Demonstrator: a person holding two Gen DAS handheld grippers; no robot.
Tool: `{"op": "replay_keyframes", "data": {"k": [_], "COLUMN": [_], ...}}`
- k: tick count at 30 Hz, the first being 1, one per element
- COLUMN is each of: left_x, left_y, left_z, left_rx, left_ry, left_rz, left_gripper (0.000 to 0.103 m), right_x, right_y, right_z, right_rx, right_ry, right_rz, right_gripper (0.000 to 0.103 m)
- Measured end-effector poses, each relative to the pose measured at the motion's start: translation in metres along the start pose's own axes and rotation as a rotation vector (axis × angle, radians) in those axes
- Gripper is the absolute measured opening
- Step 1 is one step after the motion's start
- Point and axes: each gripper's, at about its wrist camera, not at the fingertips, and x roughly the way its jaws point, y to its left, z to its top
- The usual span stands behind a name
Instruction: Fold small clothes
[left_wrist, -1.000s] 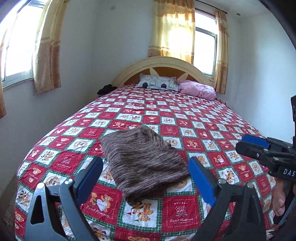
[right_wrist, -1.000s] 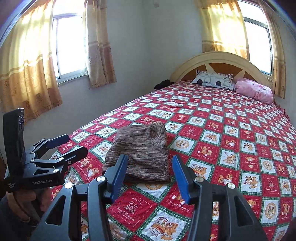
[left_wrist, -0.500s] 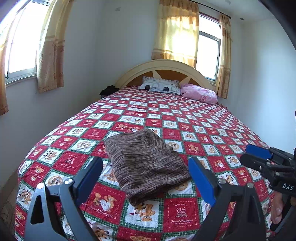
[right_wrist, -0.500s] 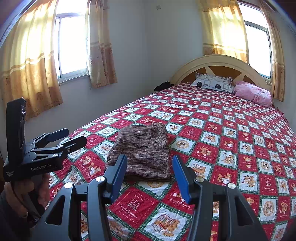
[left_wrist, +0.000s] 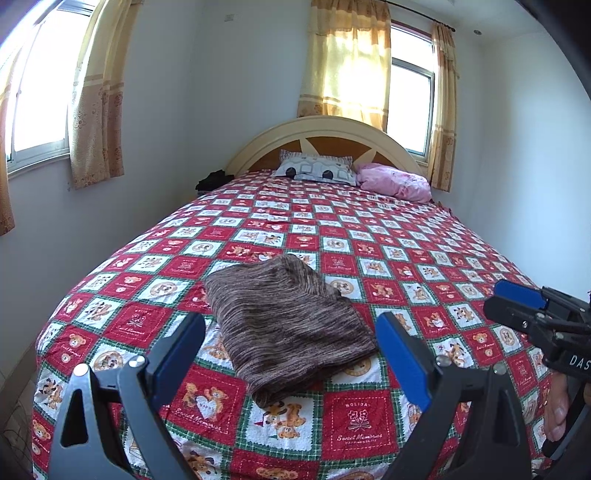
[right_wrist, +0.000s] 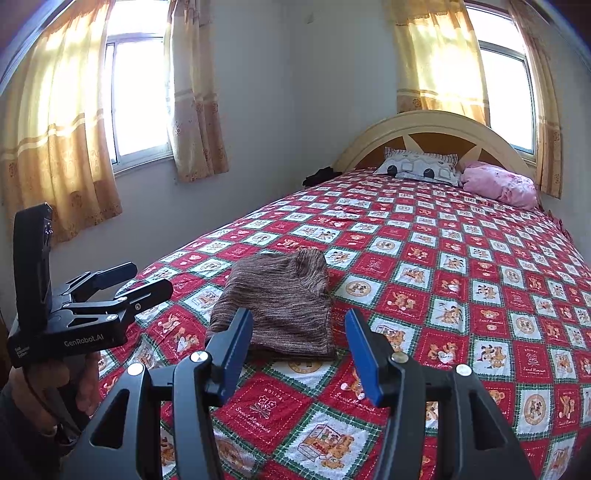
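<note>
**Folded brown garment on the bed, both grippers clear of it**

You are standing at the foot of a bed (left_wrist: 424, 236) spread with a red, white and green patchwork cover of teddy-bear squares, in a pale-walled room with sunlit yellow curtains (left_wrist: 351, 62) at the windows.

Your left gripper (left_wrist: 291, 347) hangs above the near end of the bed, its blue-padded fingers (left_wrist: 400, 350) spread wide with nothing between them. In its own view the brown garment (left_wrist: 284, 321) shows in the gap, but the pads are up off the cloth and not touching it. Your right gripper (right_wrist: 299, 343) is parted about halfway — it holds nothing either, and it too sits above and short of the garment. From the right view you can see the left gripper (right_wrist: 136, 284) off to the side, with your hand (right_wrist: 55, 384) wrapped round its handle.

The garment is a brown striped knit, folded into a compact rectangle. It lies flat on the cover near the foot of the bed, toward the window-side edge, with one far corner bunched up a little.

Further out, at the head of the bed — a patterned grey-and-white pillow (left_wrist: 317, 170) and a pink pillow (left_wrist: 395, 182) lie side by side against the arched cream headboard (left_wrist: 325, 127). A dark bundle (left_wrist: 212, 179) sits at the far left corner of the mattress.
</note>
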Motion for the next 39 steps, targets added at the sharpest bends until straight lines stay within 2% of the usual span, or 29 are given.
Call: {"op": "replay_keyframes", "data": {"k": [10,12,13,22,25,30,39], "left_x": [0.0,0.0,0.001,0.004,0.003,0.002,-0.005], "left_y": [-0.001,-0.001,-0.001,0.002,0.005,0.008,0.012], "left_z": [0.0,0.0,0.0,0.0,0.002,0.006,0.012], "left_rx": [0.0,0.002,0.001,0.012,0.015,0.021,0.031], "left_ry": [0.001,0.002,0.002,0.014,0.009,-0.009,-0.055], "left_rz": [-0.003,-0.004,-0.005,-0.009,-0.01,-0.02,0.028], "left_gripper": [0.096,0.096,0.096,0.096,0.103,0.103,0.103], "right_x": [-0.005,-0.005,-0.005,-0.007,-0.008,-0.011,-0.018], "right_y": [0.001,0.001,0.001,-0.002,-0.004,-0.006,-0.009], "right_z": [0.001,0.001,0.001,0.0,0.0,0.0,0.0], "right_rx": [-0.002,-0.005,-0.004,0.004,0.006,0.003,0.014], "right_ry": [-0.005,-0.004,-0.007,-0.013,-0.017,-0.028,-0.044], "right_rz": [-0.003,-0.005,-0.004,-0.002,-0.003,-0.011,-0.019], "right_gripper": [0.054,0.063,0.064,0.064,0.064,0.064,0.064]}}
